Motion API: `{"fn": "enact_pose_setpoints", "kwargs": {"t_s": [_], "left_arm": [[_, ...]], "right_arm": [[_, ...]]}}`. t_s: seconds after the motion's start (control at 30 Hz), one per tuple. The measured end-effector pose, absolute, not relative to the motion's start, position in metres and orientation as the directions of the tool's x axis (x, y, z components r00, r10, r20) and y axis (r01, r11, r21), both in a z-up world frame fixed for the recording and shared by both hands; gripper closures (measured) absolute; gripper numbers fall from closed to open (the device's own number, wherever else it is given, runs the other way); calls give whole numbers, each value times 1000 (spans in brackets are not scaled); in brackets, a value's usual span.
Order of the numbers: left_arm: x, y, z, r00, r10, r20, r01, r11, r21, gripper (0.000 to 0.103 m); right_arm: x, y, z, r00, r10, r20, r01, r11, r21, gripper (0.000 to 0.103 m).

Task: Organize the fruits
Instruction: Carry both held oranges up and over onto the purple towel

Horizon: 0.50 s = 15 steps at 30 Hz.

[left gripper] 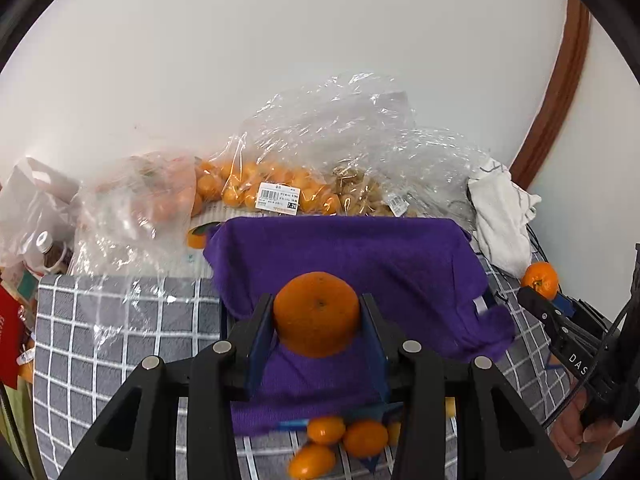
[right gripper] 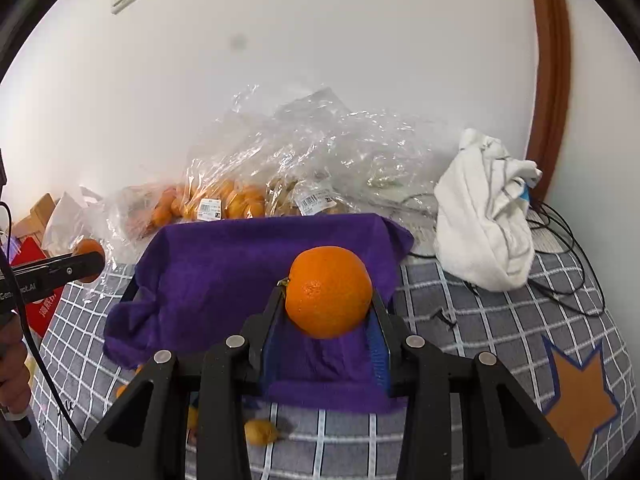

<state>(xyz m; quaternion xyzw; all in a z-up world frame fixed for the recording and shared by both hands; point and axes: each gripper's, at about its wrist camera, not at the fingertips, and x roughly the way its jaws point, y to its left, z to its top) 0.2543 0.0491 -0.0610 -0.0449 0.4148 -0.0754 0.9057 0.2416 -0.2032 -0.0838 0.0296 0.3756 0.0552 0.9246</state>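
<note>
My left gripper is shut on an orange and holds it above a box draped with a purple cloth. My right gripper is shut on a second orange over the same purple cloth. The right gripper also shows at the right of the left wrist view with its orange. The left gripper shows at the left of the right wrist view. Small oranges lie on the checked cover in front of the box.
Clear plastic bags of small oranges and other fruit lie behind the box against the white wall. A crumpled white cloth and black cables lie at the right. More bags and a red packet sit at the left.
</note>
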Motion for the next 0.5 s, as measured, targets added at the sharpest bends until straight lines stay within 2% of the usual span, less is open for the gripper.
{"fn": "enact_pose_setpoints", "kwargs": {"t_s": [0.5], "left_arm": [[322,48,-102,598,-160,-785,81,987,-139,63]], "right_arm": [[307,-191,-124,661,123,-740,-96,992,79,65]]}}
